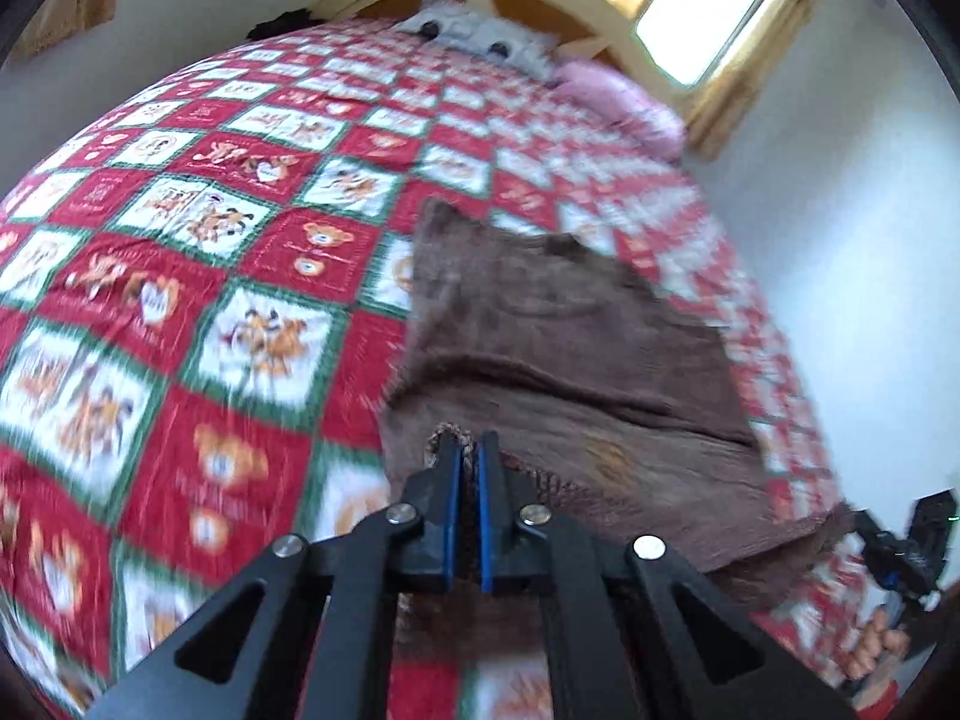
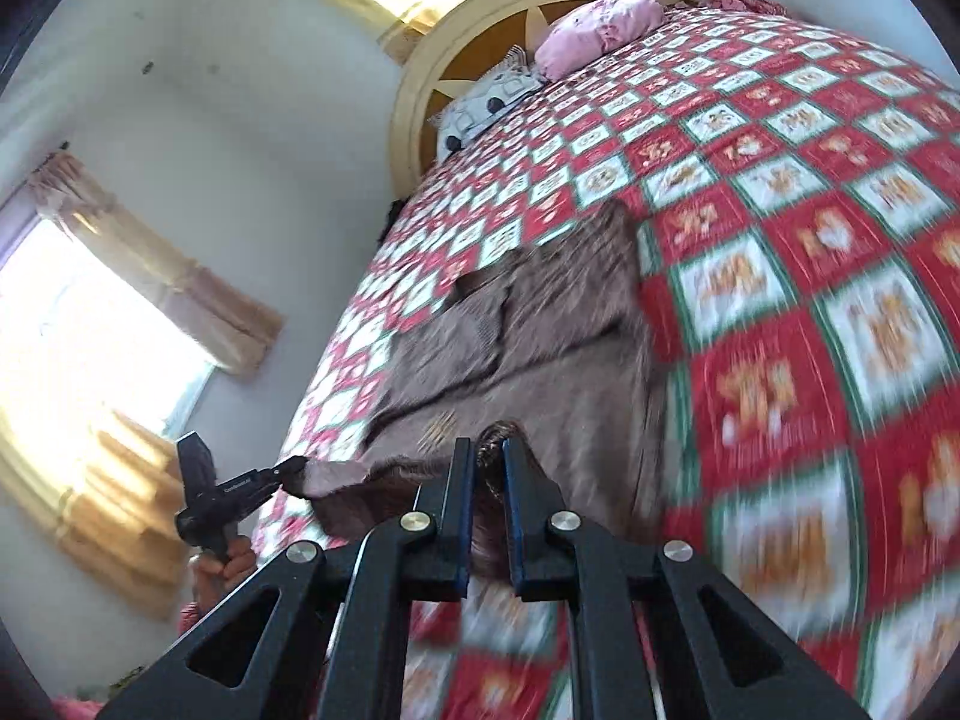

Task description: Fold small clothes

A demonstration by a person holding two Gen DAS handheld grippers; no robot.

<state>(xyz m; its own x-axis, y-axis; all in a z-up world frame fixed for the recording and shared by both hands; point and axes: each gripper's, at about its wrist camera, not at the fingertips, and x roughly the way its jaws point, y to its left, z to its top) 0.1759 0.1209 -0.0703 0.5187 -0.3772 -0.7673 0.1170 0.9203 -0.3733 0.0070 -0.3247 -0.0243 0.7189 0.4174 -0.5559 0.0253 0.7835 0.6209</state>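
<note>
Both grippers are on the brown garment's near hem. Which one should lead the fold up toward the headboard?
Neither clearly. The left gripper and right gripper are each shut on a near corner of the brown garment, which lies across the quilt. Moving both together looks likely to keep the hem straight.

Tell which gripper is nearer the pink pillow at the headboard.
Right. Right gripper clamps the brown knitted garment on the pink pillow side; left gripper clamps its farther corner.

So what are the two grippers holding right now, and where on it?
Both hold the brown garment. The left gripper and the right gripper each pinch its braided near edge, one toward each end, lifting that edge off the quilt.
</note>
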